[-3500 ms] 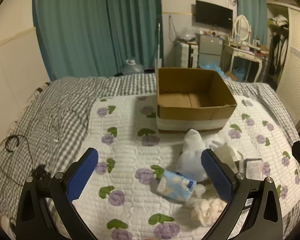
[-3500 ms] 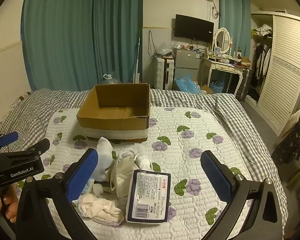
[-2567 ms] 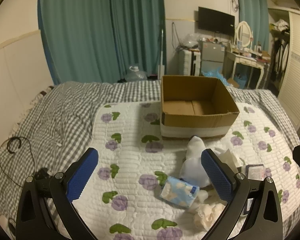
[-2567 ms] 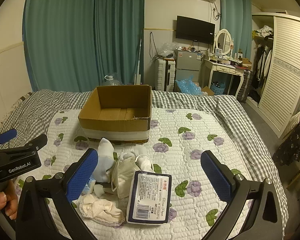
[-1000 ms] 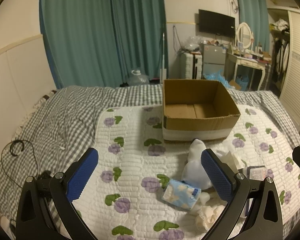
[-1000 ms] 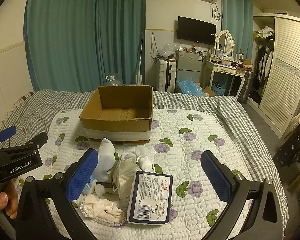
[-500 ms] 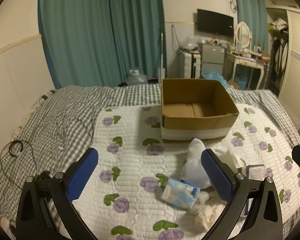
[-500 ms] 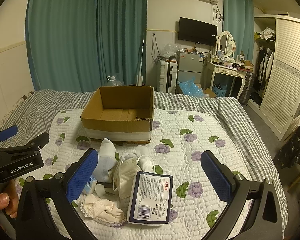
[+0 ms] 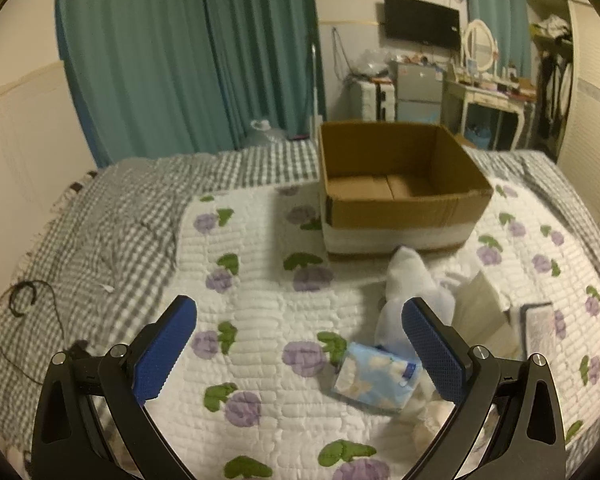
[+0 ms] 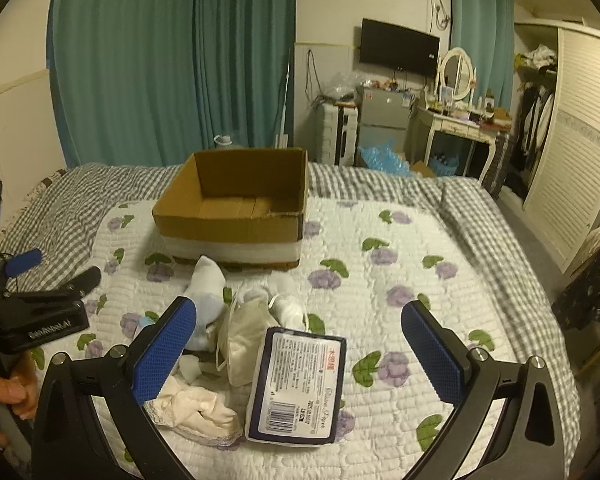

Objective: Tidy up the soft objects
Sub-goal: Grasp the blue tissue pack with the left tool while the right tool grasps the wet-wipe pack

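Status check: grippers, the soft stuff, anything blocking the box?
Left gripper, right gripper: jaws open, empty. Soft pile on quilt, cardboard box empty. Path clear.

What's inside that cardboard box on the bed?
The box looks empty: only its bare brown floor flaps show. The near wall hides the strip of floor just behind it.

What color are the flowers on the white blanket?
Purple, with green leaves, on the quilt; the right wrist view shows them best.

A white quilt [image 10: 400, 272] is printed with purple flowers and green leaves; a grey-and-white check covers the blanket [image 9: 112, 216]; the cardboard box [image 10: 236, 204] is brown, white-banded; the curtains [image 10: 172, 60] are teal.
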`<act>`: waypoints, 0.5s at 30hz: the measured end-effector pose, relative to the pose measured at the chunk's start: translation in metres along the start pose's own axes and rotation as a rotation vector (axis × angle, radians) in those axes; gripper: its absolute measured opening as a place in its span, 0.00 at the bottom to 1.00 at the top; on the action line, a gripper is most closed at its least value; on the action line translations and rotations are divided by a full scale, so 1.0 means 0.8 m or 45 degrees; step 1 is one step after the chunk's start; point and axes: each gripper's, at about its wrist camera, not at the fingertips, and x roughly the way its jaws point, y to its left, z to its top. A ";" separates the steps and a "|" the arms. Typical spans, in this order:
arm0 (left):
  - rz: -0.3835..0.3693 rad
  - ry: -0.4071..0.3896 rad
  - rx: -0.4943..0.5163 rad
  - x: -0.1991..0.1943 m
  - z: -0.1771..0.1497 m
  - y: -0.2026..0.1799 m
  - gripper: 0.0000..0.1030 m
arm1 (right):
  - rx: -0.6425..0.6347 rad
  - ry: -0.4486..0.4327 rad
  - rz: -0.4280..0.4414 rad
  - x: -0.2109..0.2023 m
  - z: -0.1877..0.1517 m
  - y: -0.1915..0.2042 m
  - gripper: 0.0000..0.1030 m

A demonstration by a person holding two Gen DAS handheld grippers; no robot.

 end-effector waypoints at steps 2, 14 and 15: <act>-0.023 0.035 0.013 0.012 -0.006 -0.002 1.00 | 0.002 0.016 0.009 0.007 -0.004 -0.001 1.00; -0.198 0.324 0.068 0.081 -0.049 -0.030 1.00 | -0.027 0.183 0.006 0.072 -0.040 -0.006 1.00; -0.207 0.334 0.069 0.083 -0.050 -0.033 1.00 | -0.023 0.204 0.015 0.078 -0.043 -0.007 1.00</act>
